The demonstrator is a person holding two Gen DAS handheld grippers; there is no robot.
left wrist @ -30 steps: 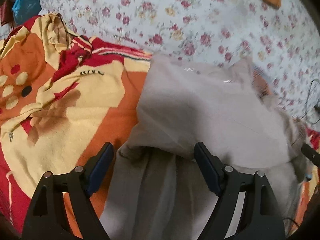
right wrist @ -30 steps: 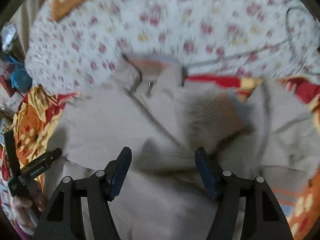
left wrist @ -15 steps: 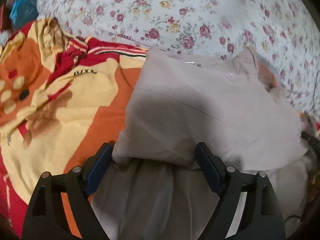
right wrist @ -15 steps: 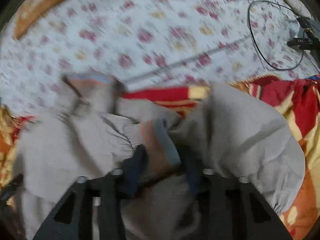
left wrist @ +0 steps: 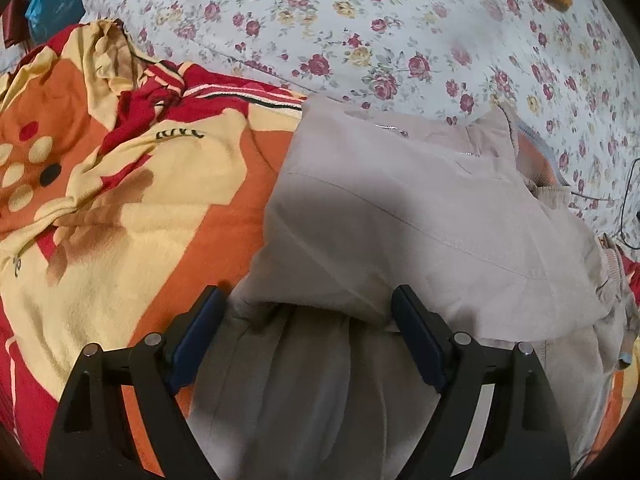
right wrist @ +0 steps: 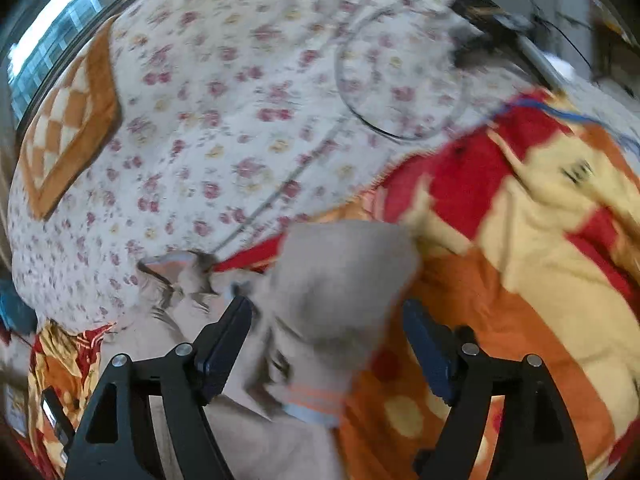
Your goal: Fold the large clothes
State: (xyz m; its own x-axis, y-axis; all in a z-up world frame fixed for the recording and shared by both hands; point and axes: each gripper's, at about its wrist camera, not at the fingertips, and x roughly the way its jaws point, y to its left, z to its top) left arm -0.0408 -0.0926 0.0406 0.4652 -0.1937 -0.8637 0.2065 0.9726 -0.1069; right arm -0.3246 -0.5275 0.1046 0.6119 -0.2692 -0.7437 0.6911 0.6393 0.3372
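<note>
Jacket (left wrist: 400, 216), beige and partly folded, is lying on the bed directly under both grippers. Nearest the left camera, the left gripper (left wrist: 308, 332) is hanging over the jacket's lower fabric with its jaws standing wide and nothing pinched between them; the folded-over upper layer is ending in an edge just past the fingertips. Beyond that edge, the jacket's zipper (left wrist: 394, 128) and collar (left wrist: 500, 132) are showing toward the far side.

In the right wrist view, which is blurring with motion, the right gripper (right wrist: 326, 340) is sitting above a sleeve (right wrist: 340, 280) of the same jacket. Its jaws have just been opening and are now spread wide; the sleeve is lying between the fingers, and its striped cuff (right wrist: 316, 400) is sitting close to the camera, but the pads do not seem to be pressing on it, though the blur is making that hard to confirm.

Under the jacket, an orange, red and yellow blanket (left wrist: 120, 208) is spreading out to either side. Farther off, a floral quilt (left wrist: 360, 32) is covering the rest of the bed, with a dark cable (right wrist: 384, 128) looping across it in the right view.
</note>
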